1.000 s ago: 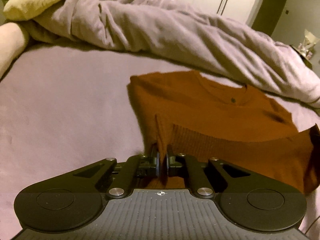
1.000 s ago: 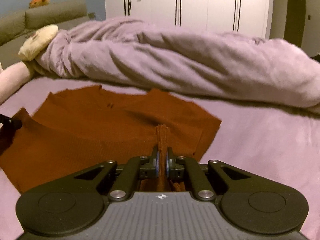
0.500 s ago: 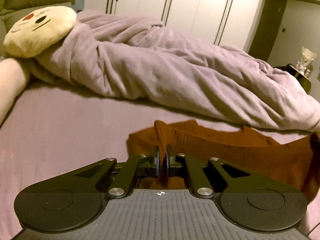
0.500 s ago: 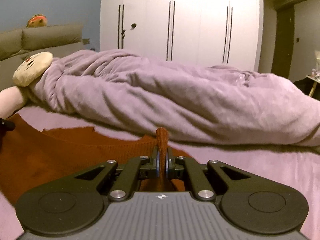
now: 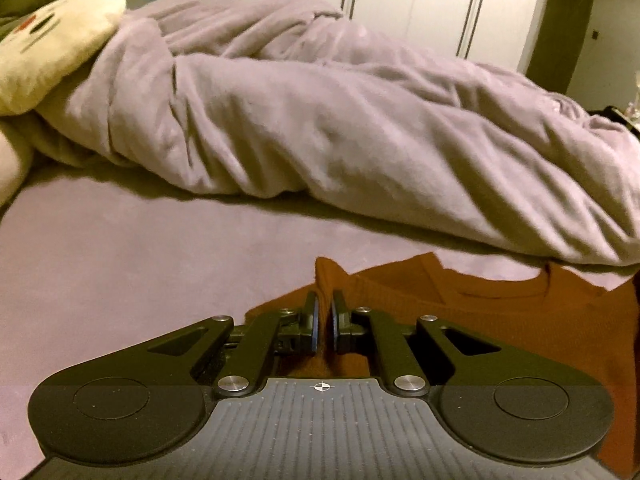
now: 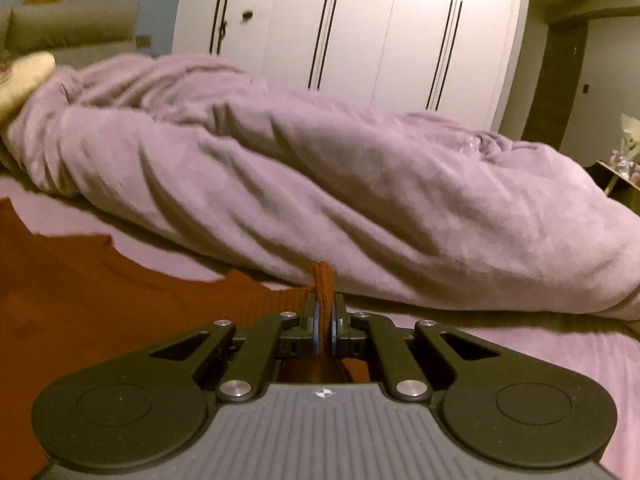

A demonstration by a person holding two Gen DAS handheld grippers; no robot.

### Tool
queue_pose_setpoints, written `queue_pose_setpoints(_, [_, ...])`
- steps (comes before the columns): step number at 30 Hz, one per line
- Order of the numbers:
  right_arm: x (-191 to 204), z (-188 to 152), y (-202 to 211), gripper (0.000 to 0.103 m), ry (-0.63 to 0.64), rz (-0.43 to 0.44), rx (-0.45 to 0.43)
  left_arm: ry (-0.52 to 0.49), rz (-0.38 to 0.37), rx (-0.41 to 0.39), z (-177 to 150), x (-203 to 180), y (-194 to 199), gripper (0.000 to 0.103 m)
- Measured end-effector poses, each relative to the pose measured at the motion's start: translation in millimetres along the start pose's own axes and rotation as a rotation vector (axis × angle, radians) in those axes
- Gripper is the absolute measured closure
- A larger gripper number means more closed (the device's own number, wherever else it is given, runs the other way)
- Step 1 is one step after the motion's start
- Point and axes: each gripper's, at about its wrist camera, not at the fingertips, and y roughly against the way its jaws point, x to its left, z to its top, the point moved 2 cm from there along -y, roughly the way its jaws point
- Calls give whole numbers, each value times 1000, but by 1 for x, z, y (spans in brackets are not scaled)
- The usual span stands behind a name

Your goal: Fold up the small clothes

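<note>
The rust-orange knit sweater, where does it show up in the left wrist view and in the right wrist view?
Left wrist view: the rust-orange knit sweater fills the lower right, a fold pinched in the left gripper.
Right wrist view: it fills the lower left, a ribbed fold pinched in the right gripper.
Shared landmark: the rumpled lilac blanket lies across the bed behind the sweater in both.

A bed with a lilac sheet (image 5: 120, 248) carries a bunched lilac blanket (image 5: 340, 120) across its far side, a cream face-printed cushion (image 5: 52, 44) at the blanket's left end, and a rust-orange sweater (image 5: 500, 312) in front of the blanket.
</note>
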Motion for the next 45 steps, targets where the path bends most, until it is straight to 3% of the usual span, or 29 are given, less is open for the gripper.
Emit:
queue_pose_setpoints(5, [3, -6, -31, 99, 23, -7, 62, -17, 6, -4, 9, -2, -13, 95])
queue_pose_setpoints(9, [-2, 4, -37, 99, 11, -51, 15, 9, 26, -50, 23, 1, -16, 95])
queue_pose_setpoints(13, [-6, 10, -52, 98, 1, -84, 5, 12, 113, -61, 20, -1, -32, 94])
queue_pose_setpoints(15, [-7, 6, -63, 97, -10, -58, 35, 3, 135, -30, 13, -1, -43, 94])
queue_pose_setpoints(17, [-11, -2, -72, 96, -42, -31, 100, 26, 116, 4, 4, 4, -45, 86])
queue_pose_setpoints(19, [-19, -10, -63, 88, -95, -21, 93, 43, 79, -10, -5, 10, -31, 75])
queue_pose_setpoints(23, [-35, -33, -6, 75, -140, 6, 26, 34, 9, -81, -40, 17, 23, 36])
queue_pose_setpoints(24, [-37, -42, 10, 71, -146, 12, 20, 46, -2, -76, -51, 18, 34, 31])
queue_pose_setpoints(28, [-44, -84, 69, 63, -228, 52, 39, 42, -50, -17, -89, 17, 56, 31])
queue_pose_setpoints(32, [-46, -117, 86, 62, -342, 75, 113, 71, -59, 45, -107, 16, 54, 32])
queue_pose_setpoints(36, [-57, -122, 80, 61, -518, 110, 136, 207, -119, 94, -110, 24, 46, 47])
queue_pose_setpoints(40, [-53, -124, 68, 60, -618, 203, 191, 237, -127, 116, -110, 27, 42, 59])
queue_pose_setpoints(42, [-51, -125, 64, 68, -637, 210, 203, 239, -126, 122, -108, 28, 43, 70])
queue_pose_setpoints(45, [-49, -123, 62, 81, -623, 208, 203, 237, -124, 119, -102, 30, 48, 76])
